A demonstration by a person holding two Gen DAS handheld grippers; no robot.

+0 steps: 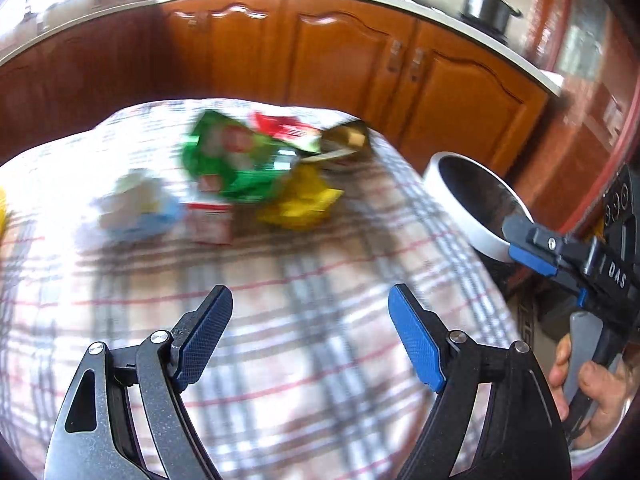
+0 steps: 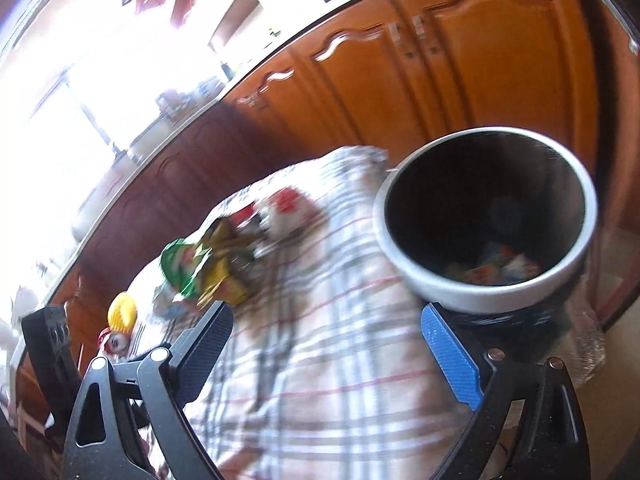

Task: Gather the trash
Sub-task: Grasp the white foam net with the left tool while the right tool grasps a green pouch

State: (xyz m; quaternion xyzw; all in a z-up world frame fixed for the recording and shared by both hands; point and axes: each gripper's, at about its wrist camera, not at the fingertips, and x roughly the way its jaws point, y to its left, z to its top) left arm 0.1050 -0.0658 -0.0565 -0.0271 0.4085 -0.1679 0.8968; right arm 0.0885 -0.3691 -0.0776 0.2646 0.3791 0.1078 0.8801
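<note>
Several pieces of trash lie on the checked tablecloth (image 1: 304, 304): a green wrapper (image 1: 228, 160), a yellow wrapper (image 1: 300, 204), a white and blue crumpled wrapper (image 1: 136, 208), a red and white packet (image 1: 210, 220) and a gold wrapper (image 1: 348, 136). My left gripper (image 1: 310, 320) is open and empty, above the cloth in front of them. My right gripper (image 2: 326, 340) is open and empty, near the rim of the grey waste bin (image 2: 488, 300), which holds some wrappers (image 2: 496, 268). The bin (image 1: 452, 196) and the right gripper (image 1: 524, 236) also show in the left wrist view, at the table's right edge.
Wooden kitchen cabinets (image 1: 340, 52) stand behind the table under a counter with a metal pot (image 1: 486, 2). A yellow round object (image 2: 122, 312) and a small red and white item (image 2: 114, 342) sit at the table's far left. The picture is motion-blurred.
</note>
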